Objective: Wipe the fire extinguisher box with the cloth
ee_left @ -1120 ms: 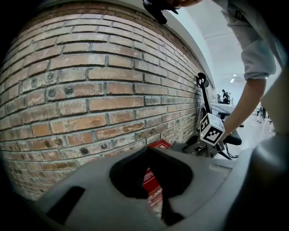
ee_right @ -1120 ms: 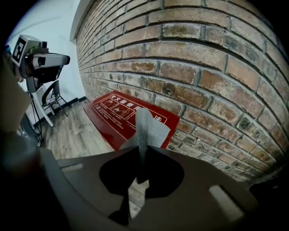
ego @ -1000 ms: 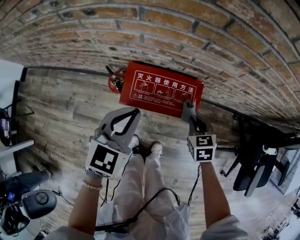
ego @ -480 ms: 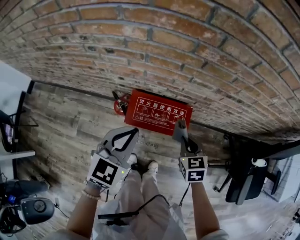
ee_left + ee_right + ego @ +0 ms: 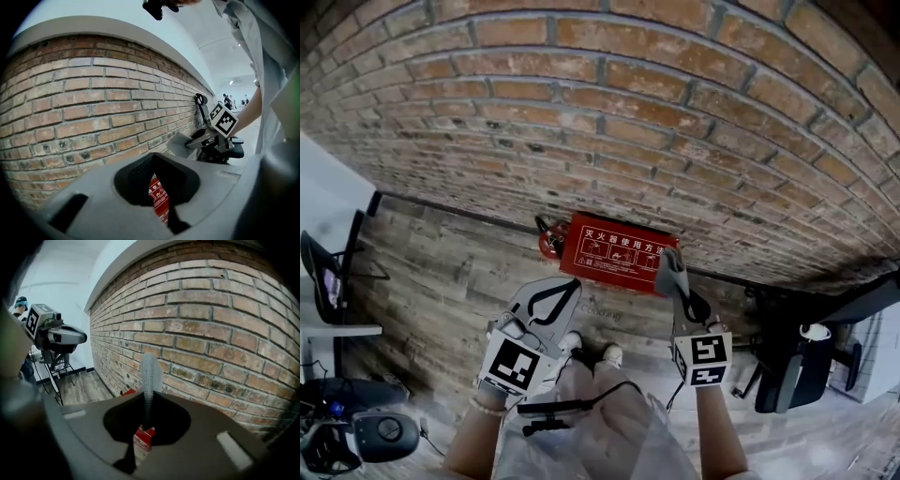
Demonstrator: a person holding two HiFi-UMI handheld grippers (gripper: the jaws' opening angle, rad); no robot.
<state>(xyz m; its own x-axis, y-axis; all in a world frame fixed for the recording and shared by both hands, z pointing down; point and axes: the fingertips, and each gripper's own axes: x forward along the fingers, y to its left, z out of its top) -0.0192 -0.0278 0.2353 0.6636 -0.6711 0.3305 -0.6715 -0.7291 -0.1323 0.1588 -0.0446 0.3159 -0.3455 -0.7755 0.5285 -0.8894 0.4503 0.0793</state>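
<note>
In the head view, the fire extinguisher box (image 5: 614,251) is lying on the wooden floor (image 5: 441,253), tight against the brick wall (image 5: 628,112). The right claw (image 5: 679,284) is clenching a grey cloth (image 5: 667,264) that is showing over the box's right end. The left claw (image 5: 570,284) is hovering nearer the person, over the floor in front of the box.

In the left gripper view, that claw's jaws are meeting at the tips and gripping nothing, and the red box is showing through the gap beneath them.

In the right gripper view, the cloth is standing pinched between the jaws. The box is lying below it, and the two are seemingly not touching.

The cloth is in hand, but no wiping contact is showing, so the box's surface probably remains to be done.
</note>
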